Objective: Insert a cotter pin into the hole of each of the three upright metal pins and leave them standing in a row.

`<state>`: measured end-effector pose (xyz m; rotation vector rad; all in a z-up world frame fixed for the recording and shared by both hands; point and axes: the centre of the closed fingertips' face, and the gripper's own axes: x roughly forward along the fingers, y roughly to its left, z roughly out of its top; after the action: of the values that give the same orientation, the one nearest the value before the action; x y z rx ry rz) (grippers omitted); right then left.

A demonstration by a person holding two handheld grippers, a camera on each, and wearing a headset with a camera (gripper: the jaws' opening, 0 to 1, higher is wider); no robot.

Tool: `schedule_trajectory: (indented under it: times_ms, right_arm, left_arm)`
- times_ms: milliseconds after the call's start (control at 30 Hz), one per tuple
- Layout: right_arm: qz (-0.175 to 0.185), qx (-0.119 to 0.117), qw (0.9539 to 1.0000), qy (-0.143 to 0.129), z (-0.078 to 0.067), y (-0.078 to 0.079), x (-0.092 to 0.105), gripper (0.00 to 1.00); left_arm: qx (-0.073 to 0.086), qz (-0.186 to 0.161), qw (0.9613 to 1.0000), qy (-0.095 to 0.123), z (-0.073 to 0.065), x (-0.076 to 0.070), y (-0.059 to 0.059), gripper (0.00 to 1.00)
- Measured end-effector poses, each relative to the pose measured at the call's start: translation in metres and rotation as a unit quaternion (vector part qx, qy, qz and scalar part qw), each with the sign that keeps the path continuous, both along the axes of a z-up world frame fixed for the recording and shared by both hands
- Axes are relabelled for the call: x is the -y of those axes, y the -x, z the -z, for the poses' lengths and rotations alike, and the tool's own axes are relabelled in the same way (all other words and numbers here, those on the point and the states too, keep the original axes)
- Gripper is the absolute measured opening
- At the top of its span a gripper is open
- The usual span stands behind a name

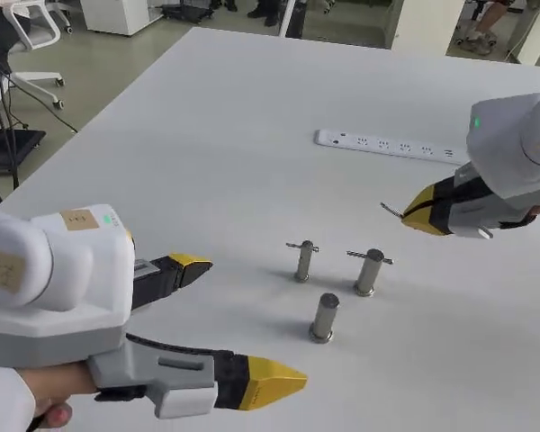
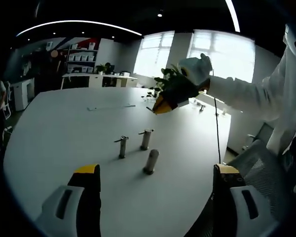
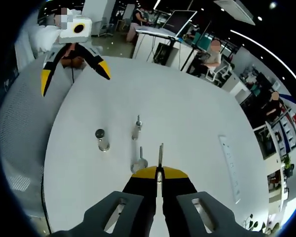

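- While the left gripper hovers low over the table at the near left, its jaws stand wide apart with nothing between them.
- Right gripper hangs above the table at the far right, jaws clamped on a loose cotter. The thin wire sticks out past the yellow tips.
- In the right gripper view, the loose cotter points straight ahead, over the pins.
- Three metal pins stand upright mid-table, between the grippers.
- Left pin: a cotter sits crosswise through it near the top.
- Right pin: a second cotter sits crosswise likewise.
- Front pin: plain round top, not yet pinned. It stands nearer the person, between the other two, so the layout is a triangle.
- Power strip lies farther back, well apart.
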<state>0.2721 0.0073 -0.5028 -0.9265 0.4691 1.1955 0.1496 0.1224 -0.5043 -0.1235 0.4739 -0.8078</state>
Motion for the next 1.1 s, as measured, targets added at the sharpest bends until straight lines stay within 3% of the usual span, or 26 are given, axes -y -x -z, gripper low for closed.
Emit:
schedule_trajectory:
  times_ms: [67, 233, 333, 433, 500, 533, 567, 733, 900, 1000, 1100]
  right_arm:
    - [0.003, 0.001, 1.0000, -0.007, 0.001, 0.010, -0.001, 0.00]
    - [-0.007, 0.007, 0.9993, -0.037, 0.004, 0.031, -0.012, 0.00]
    - [-0.004, 0.012, 0.9987, -0.050, 0.005, 0.040, -0.015, 0.00]
    - [-0.004, 0.016, 0.9978, -0.065, 0.003, 0.049, -0.020, 0.00]
    - [-0.011, 0.023, 0.9972, -0.071, 0.002, 0.051, -0.024, 0.00]
    - [-0.013, 0.037, 0.9965, -0.073, 0.000, 0.053, -0.025, 0.00]
    - [-0.014, 0.052, 0.9956, -0.077, -0.002, 0.052, -0.027, 0.00]
    - [-0.018, 0.065, 0.9939, -0.087, 0.004, 0.061, -0.033, 0.00]
    - [-0.026, 0.062, 0.9933, -0.094, 0.006, 0.074, -0.040, 0.00]
    - [-0.033, 0.063, 0.9932, -0.092, 0.007, 0.082, -0.043, 0.00]
    - [-0.037, 0.065, 0.9928, -0.094, 0.007, 0.085, -0.045, 0.00]
  left_arm:
    - [0.005, -0.009, 0.9996, 0.027, -0.008, 0.001, -0.006, 0.92]
    - [0.000, -0.015, 0.9991, 0.041, -0.011, 0.001, -0.014, 0.84]
    - [-0.016, -0.017, 0.9976, 0.066, -0.014, 0.005, -0.017, 0.77]
    - [-0.026, -0.010, 0.9970, 0.072, -0.015, 0.011, -0.020, 0.73]
    - [-0.040, -0.006, 0.9955, 0.085, -0.015, 0.017, -0.021, 0.67]
    - [-0.049, -0.001, 0.9948, 0.089, -0.014, 0.021, -0.022, 0.64]
    - [-0.050, 0.001, 0.9948, 0.089, -0.014, 0.024, -0.023, 0.62]
    - [-0.070, 0.018, 0.9927, 0.096, -0.012, 0.041, -0.027, 0.54]
    - [-0.098, 0.029, 0.9893, 0.105, -0.009, 0.054, -0.028, 0.41]
    - [-0.103, 0.028, 0.9892, 0.100, -0.006, 0.058, -0.031, 0.35]
    - [-0.127, 0.024, 0.9854, 0.111, -0.005, 0.060, -0.033, 0.28]
